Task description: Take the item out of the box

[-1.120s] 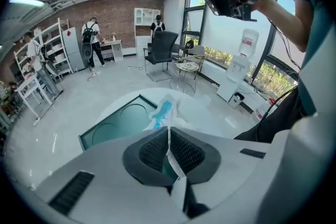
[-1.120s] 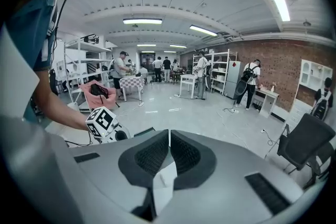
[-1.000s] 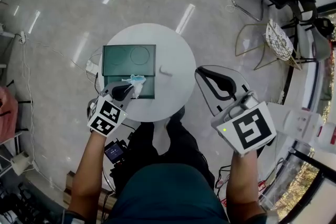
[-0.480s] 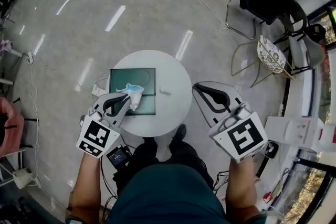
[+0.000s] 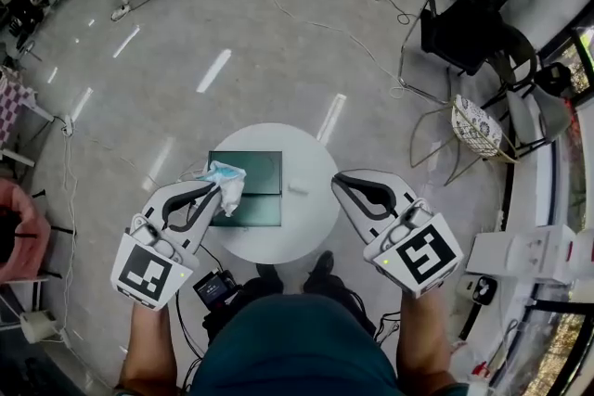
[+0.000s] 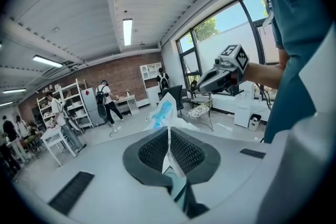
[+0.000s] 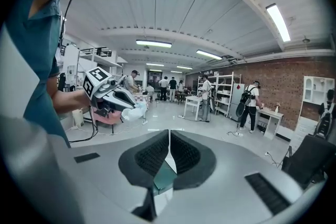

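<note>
- The left gripper point(image 5: 215, 191) is clamped on a crumpled white-and-blue packet point(image 5: 226, 183), held in the air above the table's left edge.
- The open dark green box point(image 5: 252, 192) sits on the left half of the round white table point(image 5: 314, 220).
- The right gripper's point(image 5: 342, 182) jaws are together, with nothing between them.

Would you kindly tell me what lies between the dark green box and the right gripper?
In the head view, one small white object on the round white table, between the dark green box and the right gripper.
</note>
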Action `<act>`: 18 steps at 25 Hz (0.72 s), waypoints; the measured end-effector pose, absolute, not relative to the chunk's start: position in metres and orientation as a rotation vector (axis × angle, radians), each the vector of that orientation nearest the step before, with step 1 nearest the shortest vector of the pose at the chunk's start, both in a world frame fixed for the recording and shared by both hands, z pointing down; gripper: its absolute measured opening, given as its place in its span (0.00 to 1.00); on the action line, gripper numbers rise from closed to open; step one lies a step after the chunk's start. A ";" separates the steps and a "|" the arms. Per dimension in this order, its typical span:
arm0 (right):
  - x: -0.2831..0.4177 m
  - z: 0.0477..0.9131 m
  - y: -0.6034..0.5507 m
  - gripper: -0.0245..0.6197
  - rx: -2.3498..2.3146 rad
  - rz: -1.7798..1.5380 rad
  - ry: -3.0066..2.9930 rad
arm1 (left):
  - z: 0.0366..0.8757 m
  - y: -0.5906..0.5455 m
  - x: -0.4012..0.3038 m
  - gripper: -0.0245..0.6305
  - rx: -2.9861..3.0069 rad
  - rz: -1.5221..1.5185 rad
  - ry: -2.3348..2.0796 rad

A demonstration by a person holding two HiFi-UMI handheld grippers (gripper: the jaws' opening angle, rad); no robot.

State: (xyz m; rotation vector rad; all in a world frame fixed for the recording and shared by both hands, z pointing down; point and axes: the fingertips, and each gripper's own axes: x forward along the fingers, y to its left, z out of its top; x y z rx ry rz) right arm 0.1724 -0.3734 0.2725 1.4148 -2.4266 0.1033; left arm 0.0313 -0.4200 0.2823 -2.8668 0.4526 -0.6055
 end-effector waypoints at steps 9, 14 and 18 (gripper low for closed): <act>0.146 0.213 -0.348 0.10 1.352 0.071 -2.615 | 0.205 -0.385 0.011 0.08 -2.977 -0.452 0.512; 0.138 0.208 -0.344 0.10 1.335 0.048 -2.612 | 0.198 -0.380 0.000 0.08 -2.951 -0.452 0.524; 0.141 0.205 -0.340 0.10 1.330 0.030 -2.610 | 0.196 -0.377 0.001 0.08 -2.943 -0.450 0.532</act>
